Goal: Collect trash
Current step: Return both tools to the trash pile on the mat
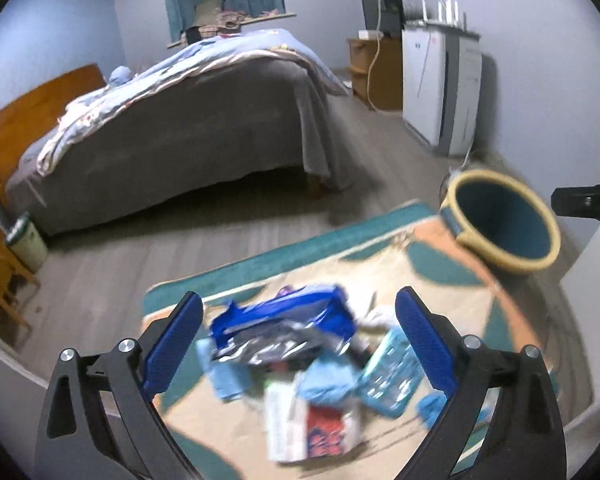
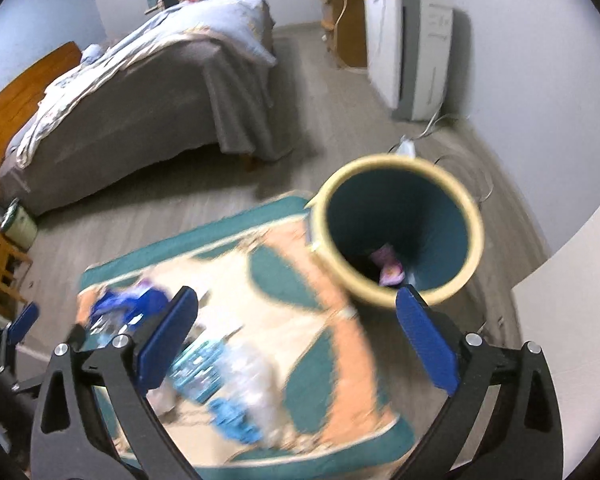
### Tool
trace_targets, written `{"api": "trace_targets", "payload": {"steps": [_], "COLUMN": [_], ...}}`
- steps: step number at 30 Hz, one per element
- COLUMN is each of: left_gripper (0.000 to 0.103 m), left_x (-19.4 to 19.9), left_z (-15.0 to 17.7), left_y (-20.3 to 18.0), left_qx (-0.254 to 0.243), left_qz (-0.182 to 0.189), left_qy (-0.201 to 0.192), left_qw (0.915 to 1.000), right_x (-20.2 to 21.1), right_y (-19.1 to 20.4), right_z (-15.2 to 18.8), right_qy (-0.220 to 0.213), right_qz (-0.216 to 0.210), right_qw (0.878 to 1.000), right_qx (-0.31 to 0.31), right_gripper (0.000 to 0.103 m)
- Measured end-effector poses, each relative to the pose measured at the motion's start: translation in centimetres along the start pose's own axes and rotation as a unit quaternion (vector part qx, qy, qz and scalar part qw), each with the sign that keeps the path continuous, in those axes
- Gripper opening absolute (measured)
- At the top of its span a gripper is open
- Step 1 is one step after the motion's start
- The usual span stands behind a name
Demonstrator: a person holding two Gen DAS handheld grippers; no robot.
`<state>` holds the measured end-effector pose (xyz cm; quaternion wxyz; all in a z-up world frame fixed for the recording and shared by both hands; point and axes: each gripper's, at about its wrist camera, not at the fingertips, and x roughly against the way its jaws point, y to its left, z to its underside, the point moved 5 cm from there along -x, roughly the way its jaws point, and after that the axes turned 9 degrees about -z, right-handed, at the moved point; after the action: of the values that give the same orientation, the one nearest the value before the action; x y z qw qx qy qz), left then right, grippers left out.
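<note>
While both views are smeared by motion, the left tool [image 1: 298,332] plainly stands wide, its blue pads well apart with nothing gripped between them. Below and ahead of it, framed by the two fingers, lies the pile of trash [image 1: 300,364] on a patterned rug [image 1: 440,276]: a blue foil-lined wrapper [image 1: 284,320], a pale blue crumpled piece, a teal patterned packet [image 1: 392,376] and a white and red carton [image 1: 312,424], all overlapping. The bin [image 1: 500,220], teal inside with a yellow rim, stands ahead and to the right of this tool, at the rug's far corner.

The right tool [image 2: 296,336] is also spread wide and holds nothing. The bin [image 2: 396,232] sits just ahead of its right finger, whose tip overlaps the near rim in this view; a small pink scrap [image 2: 388,268] lies at the bottom. The trash lies below and to the left of this tool, blurred. Beyond both tools is a bed [image 1: 172,128] on a grey floor.
</note>
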<state>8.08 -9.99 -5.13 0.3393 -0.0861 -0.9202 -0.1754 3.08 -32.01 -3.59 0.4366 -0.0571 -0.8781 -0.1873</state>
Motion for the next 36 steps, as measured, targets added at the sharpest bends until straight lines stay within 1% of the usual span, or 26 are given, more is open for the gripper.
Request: {"api": "trace_targets", "payload": {"steps": [2,4,9,12,15,18,21,23,25,27,32,34,36], "left_gripper": [0.096,0.096,0.096,0.096,0.096,0.096,0.096,0.096,0.096,0.096,0.096,0.096,0.096], "left_x": [0.0,0.0,0.8,0.9,0.8,0.8,0.7,0.6,0.3,-0.1,-1.3,-1.9,-2.5], "left_z": [0.7,1.5,2.8,3.1,3.2,3.3,3.5,3.6,3.5,3.5,4.0,4.2,4.3], "left_y": [0.3,0.9,2.3,3.1,4.3,5.4,6.4,7.2,8.0,8.8,9.6,9.8,10.0], "left_qx": [-0.012,-0.018,-0.014,-0.008,0.017,0.04,0.054,0.07,0.093,0.107,0.126,0.135,0.142], "left_qz": [0.001,0.003,0.007,0.008,0.009,0.008,0.004,-0.003,-0.006,-0.008,-0.01,-0.009,-0.006], "left_qy": [0.006,0.014,0.018,0.022,0.028,0.032,0.036,0.043,0.049,0.053,0.07,0.079,0.086], "left_qw": [0.9999,0.9997,0.9997,0.9997,0.9994,0.9987,0.9979,0.9966,0.9944,0.9928,0.9894,0.9877,0.9862], "right_x": [-0.2,-0.4,-1.2,-1.1,-1.4,-1.8,-2.3,-2.9,-3.6,-4.5,-6.9,-7.8,-8.9], "right_y": [1.4,2.0,3.1,3.9,5.0,6.6,8.3,8.8,8.7,8.3,7.3,7.0,7.3], "right_z": [1.5,2.6,5.2,5.9,6.1,6.2,6.1,6.0,5.5,4.7,3.1,2.3,1.6], "right_qy": [0.013,0.025,0.057,0.057,0.059,0.06,0.055,0.054,0.057,0.058,0.07,0.069,0.071], "right_qz": [0.002,0.005,0.017,0.025,0.025,0.011,0.013,-0.004,-0.022,-0.031,-0.016,-0.02,-0.04], "right_qw": [1.0,1.0,0.998,0.998,0.998,0.998,0.996,0.995,0.995,0.996,0.995,0.995,0.994], "right_qx": [0.002,-0.001,-0.02,-0.012,-0.002,0.014,0.068,0.084,0.076,0.062,0.072,0.074,0.079], "right_gripper": [0.097,0.097,0.097,0.097,0.097,0.097,0.097,0.097,0.097,0.097,0.097,0.097,0.097]}}
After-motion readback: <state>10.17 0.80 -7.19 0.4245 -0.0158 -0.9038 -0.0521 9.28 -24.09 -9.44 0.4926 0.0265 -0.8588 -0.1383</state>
